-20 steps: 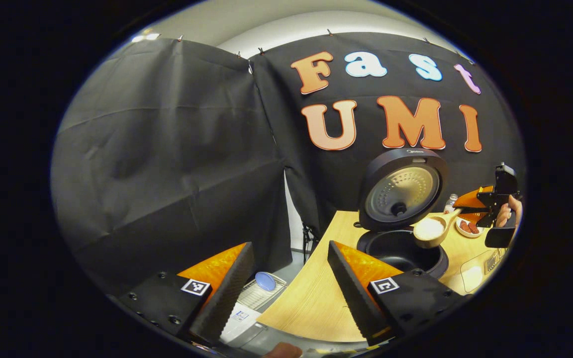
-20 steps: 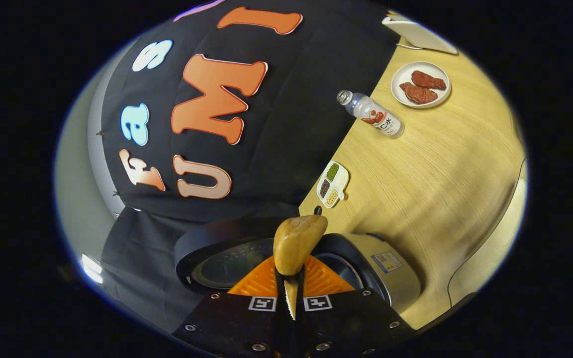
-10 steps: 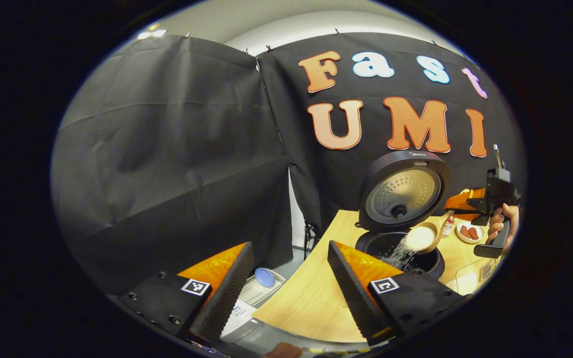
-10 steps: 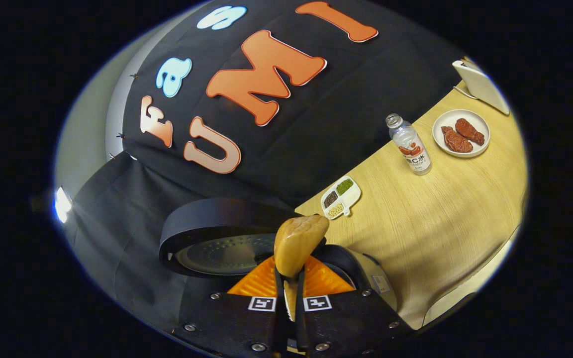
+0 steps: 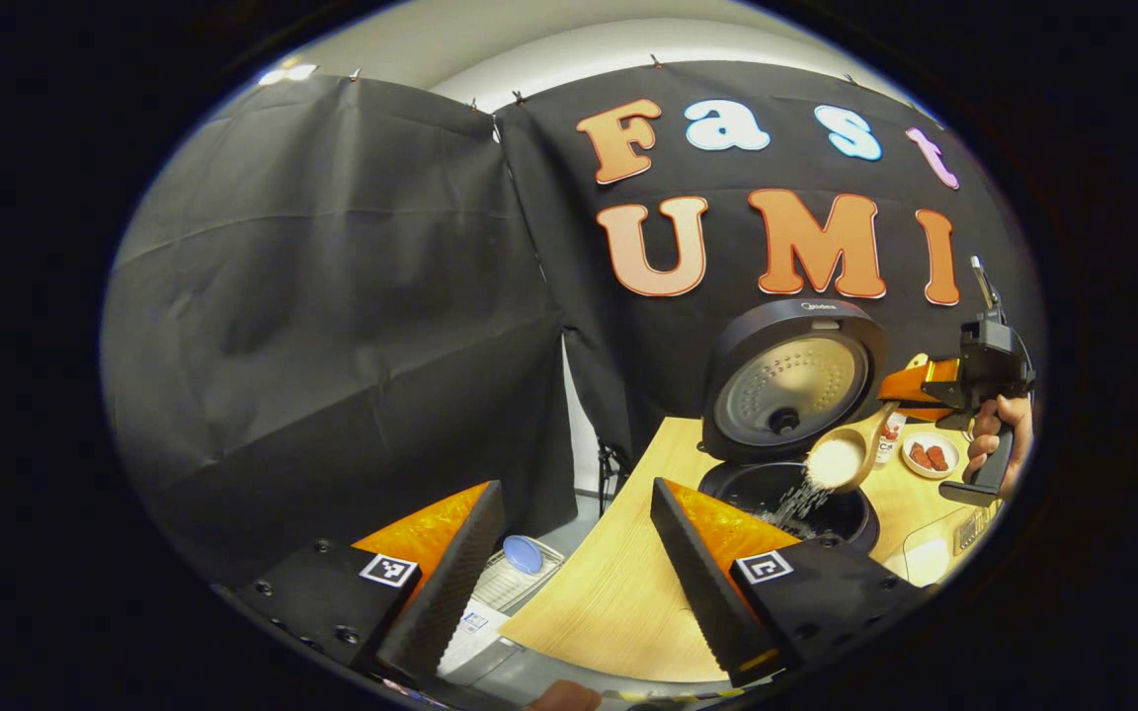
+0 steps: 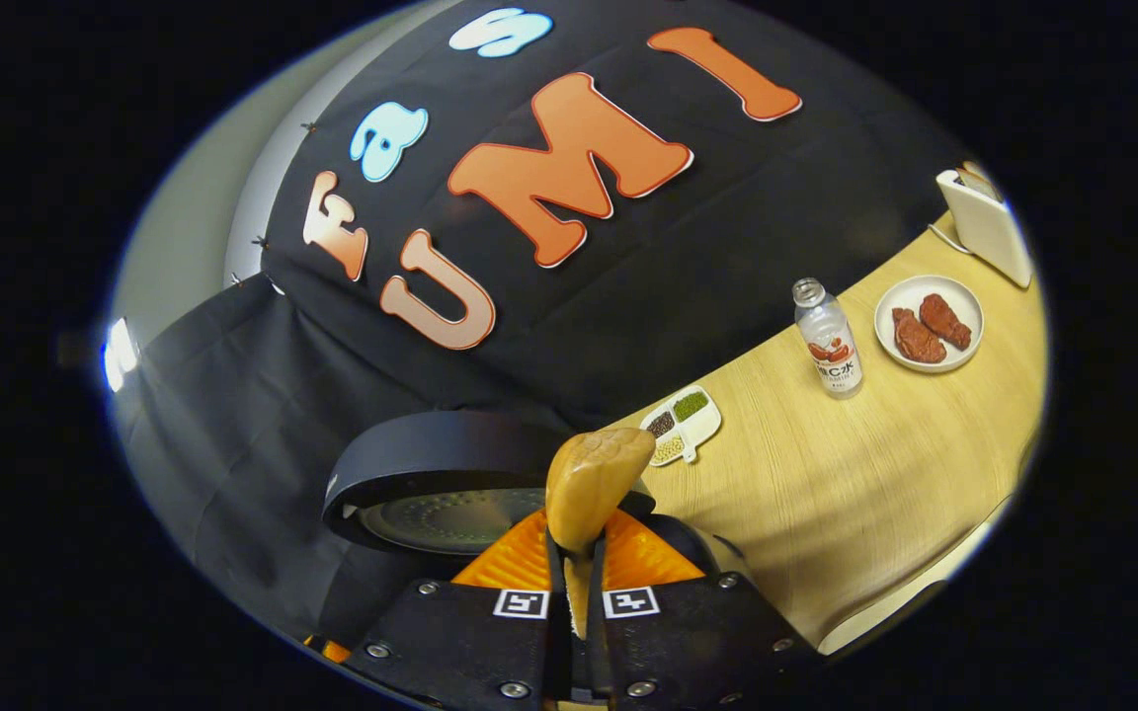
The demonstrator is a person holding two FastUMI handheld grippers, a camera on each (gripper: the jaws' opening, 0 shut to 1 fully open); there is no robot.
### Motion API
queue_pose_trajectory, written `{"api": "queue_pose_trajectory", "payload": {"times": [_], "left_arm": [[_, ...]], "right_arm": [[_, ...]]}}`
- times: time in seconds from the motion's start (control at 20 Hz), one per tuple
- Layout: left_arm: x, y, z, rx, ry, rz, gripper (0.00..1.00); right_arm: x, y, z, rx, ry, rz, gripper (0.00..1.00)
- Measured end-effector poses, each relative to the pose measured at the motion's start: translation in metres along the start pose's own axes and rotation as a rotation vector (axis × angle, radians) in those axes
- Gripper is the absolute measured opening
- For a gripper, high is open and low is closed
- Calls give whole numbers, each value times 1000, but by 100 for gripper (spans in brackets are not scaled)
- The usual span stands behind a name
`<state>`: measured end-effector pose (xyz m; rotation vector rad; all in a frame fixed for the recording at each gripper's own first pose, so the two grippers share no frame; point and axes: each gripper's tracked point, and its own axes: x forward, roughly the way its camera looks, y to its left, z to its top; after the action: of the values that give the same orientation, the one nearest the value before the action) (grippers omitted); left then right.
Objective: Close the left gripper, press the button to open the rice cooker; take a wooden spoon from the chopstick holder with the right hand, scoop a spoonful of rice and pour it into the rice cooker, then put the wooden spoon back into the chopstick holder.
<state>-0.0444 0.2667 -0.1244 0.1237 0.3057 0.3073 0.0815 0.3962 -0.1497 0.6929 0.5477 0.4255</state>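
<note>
- We judge the pouring step to be in hand: in the left gripper view the wooden spoon [image 5: 841,456] is tipped over the rice cooker [image 5: 786,484], and white rice [image 5: 794,502] falls in a thin stream from its bowl into the dark inner pot.
- The right gripper [image 6: 577,583] has its fingers pressed together on the spoon's handle; the left gripper [image 5: 569,563] stands wide and holds nothing, off to the side above the table edge [image 5: 618,602].
- The cooker's lid [image 5: 791,380] stands upright behind the pot, and the spoon's bowl hangs just in front of it.
- Next, we think, the spoon must be emptied fully, turned level, and carried back to the chopstick holder.
- The spoon is pale, smooth wood with a rounded bowl; some rice seems to remain in it, though at this distance we cannot be sure how much.
</note>
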Motion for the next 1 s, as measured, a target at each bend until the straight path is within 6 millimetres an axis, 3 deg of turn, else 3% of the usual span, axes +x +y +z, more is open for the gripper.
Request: {"api": "queue_pose_trajectory", "payload": {"times": [0.45,0.6,1.0], "left_arm": [[9,-5,-4,-11,9,-23,100],[7,-1,-6,-22,12,-5,96],[-7,5,-13,-44,26,43,100]], "right_arm": [[-1,22,7,-175,-33,18,6],[0,30,1,-239,-30,35,6],[-1,47,0,-401,-46,66,6]]}}
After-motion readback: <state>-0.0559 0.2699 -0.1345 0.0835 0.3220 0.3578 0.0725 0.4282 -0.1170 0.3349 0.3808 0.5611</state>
